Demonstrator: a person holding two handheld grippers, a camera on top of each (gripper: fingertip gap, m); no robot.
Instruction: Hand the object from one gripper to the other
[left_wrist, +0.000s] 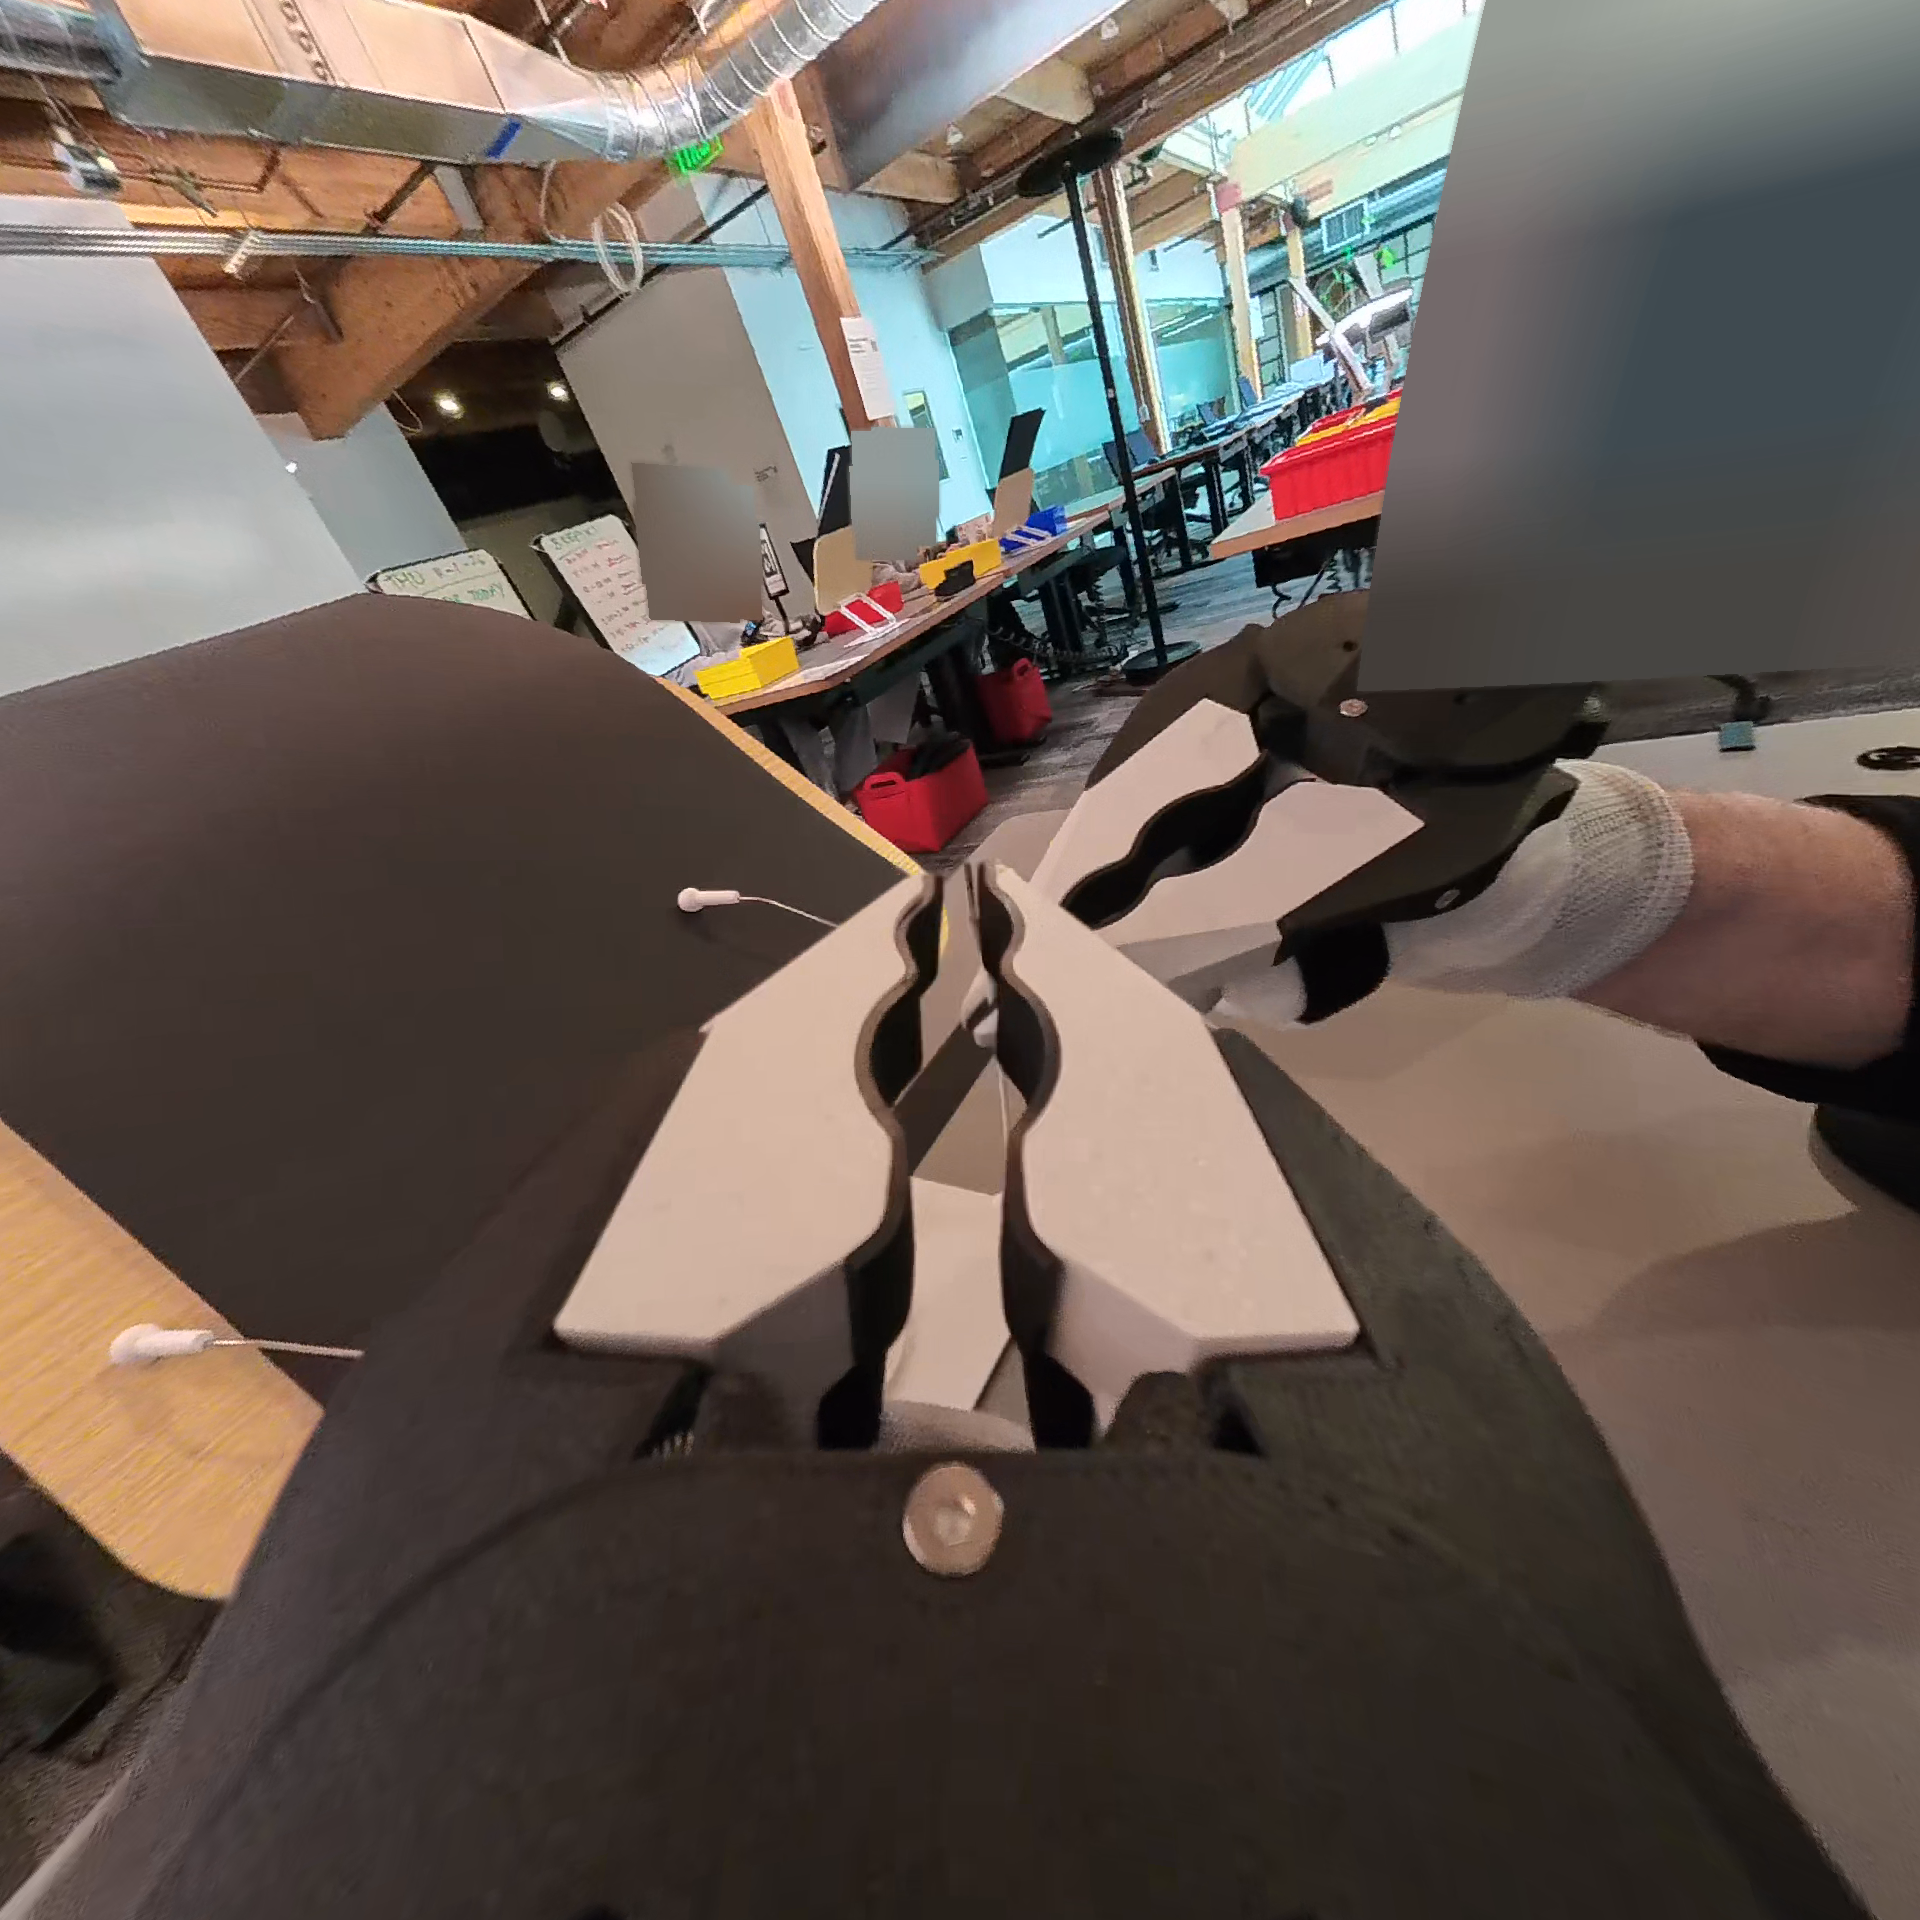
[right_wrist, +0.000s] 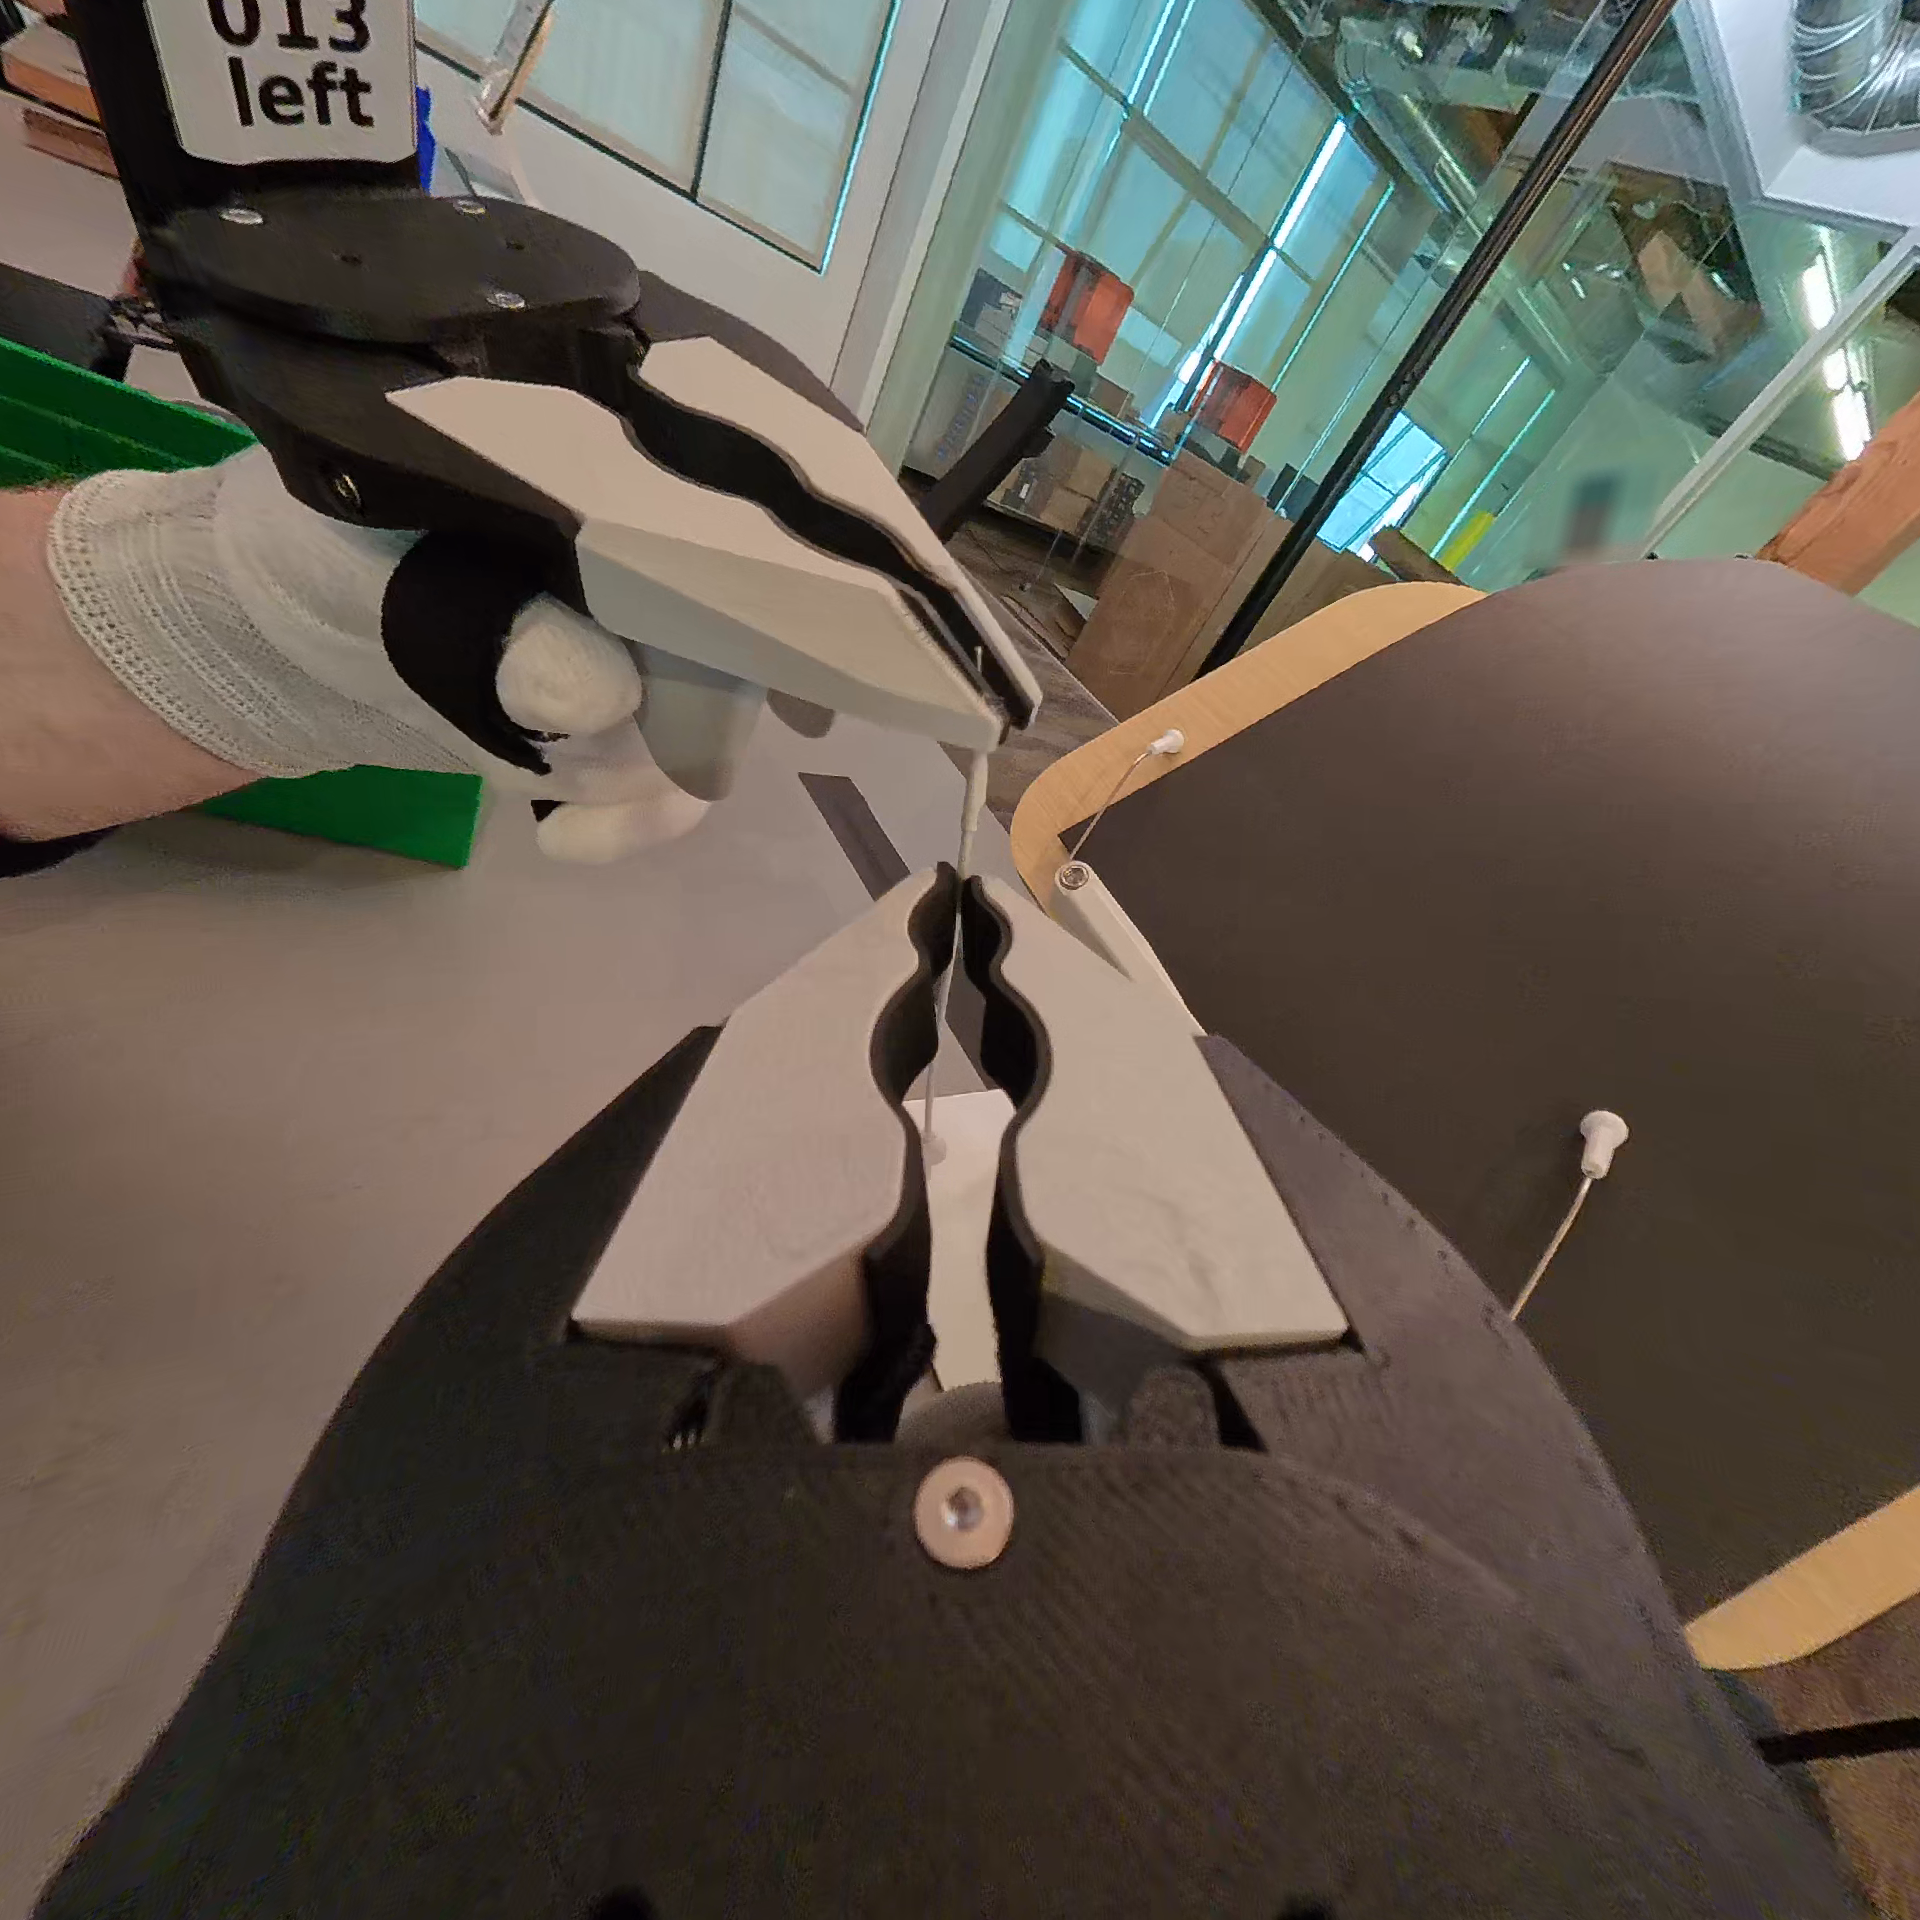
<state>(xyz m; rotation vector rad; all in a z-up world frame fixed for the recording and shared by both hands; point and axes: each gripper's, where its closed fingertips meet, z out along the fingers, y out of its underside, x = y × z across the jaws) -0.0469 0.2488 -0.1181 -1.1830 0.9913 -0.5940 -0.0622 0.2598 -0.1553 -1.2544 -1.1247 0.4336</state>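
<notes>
Right wrist view: thin white stick (right_wrist: 966, 821) near-upright, pinched by both left gripper (right_wrist: 1003, 717) and right gripper (right_wrist: 958, 883).

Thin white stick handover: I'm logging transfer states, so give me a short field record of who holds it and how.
object: thin white stick, roughly upright, small bulb at its lower end
left tool: shut on the stick's upper end
right tool: shut on the stick lower down
position: in the air above the grey table, beside the black board
handover stage: both tools grip; neither has released
</notes>
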